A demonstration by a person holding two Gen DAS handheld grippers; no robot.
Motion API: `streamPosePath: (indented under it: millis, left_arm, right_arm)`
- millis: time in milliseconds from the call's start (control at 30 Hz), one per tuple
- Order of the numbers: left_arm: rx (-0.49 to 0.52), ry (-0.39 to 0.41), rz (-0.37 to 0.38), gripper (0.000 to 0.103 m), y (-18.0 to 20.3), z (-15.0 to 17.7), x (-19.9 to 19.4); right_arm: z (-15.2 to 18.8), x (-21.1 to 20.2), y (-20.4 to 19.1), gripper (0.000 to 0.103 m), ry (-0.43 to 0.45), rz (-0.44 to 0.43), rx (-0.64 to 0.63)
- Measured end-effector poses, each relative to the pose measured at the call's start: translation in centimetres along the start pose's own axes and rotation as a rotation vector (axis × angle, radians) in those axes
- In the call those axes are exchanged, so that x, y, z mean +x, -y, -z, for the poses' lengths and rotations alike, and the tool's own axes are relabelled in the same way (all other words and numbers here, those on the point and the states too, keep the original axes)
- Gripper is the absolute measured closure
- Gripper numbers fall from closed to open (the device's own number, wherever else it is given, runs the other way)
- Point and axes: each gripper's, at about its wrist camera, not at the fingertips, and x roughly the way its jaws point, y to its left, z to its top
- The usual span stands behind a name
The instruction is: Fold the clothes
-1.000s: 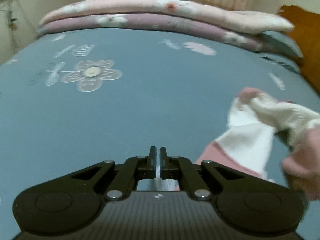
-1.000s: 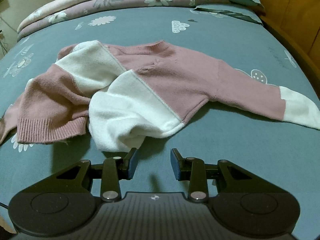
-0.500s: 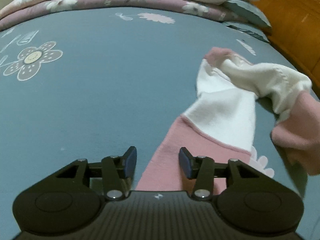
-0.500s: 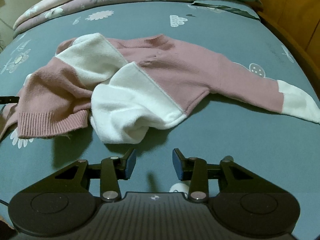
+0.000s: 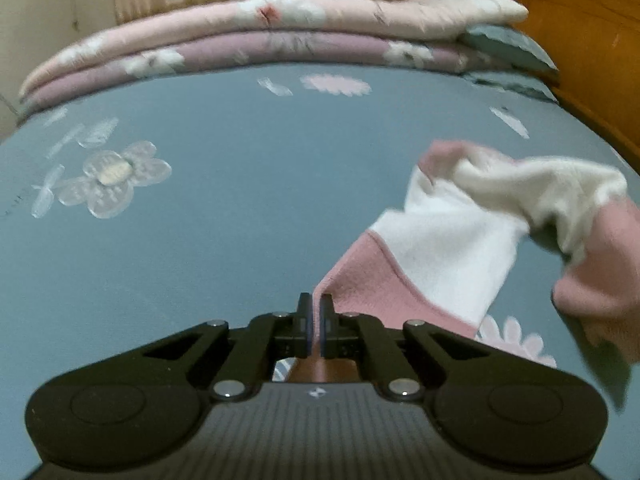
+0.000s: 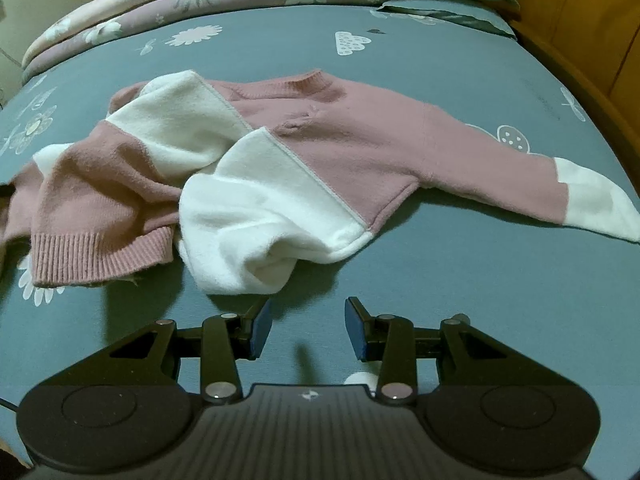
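On the bed, a pink-and-white sweater lies crumpled: left half bunched and folded over itself, right sleeve stretched flat toward the right.

Left gripper: jaws have just been closing, now pressed together, pinching the pink edge of the sweater at its near left end.

Right gripper: spread, nothing between the jaws, hovering just near of the white hem, not touching.

Step, as judged: spreading the garment flat before any fold. Next move likely calls for the right gripper to pinch the hem, then both to pull apart to smooth the bunch.
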Motion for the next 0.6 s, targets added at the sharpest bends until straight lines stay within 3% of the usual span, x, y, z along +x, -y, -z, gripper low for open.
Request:
streamPosePath:
  millis: [133, 500, 600]
  left_arm:
    - [-0.008, 0.013, -0.049, 0.102, -1.5, -1.4, 0.0]
    - [-0.171, -0.038, -0.178, 0.102, -10.0, -4.7, 3.8]
    - [-0.150, -0.062, -0.196, 0.101, -10.3, -5.3, 5.2]
  right_arm:
    - [0.2, -0.2, 0.2, 0.059, 0.007, 0.005, 0.015]
    - [0.6, -0.5, 1.3, 0.059, 0.004, 0.030, 0.043]
    - [0.6, -0.6, 1.3, 0.059, 0.000, 0.033, 0.043]
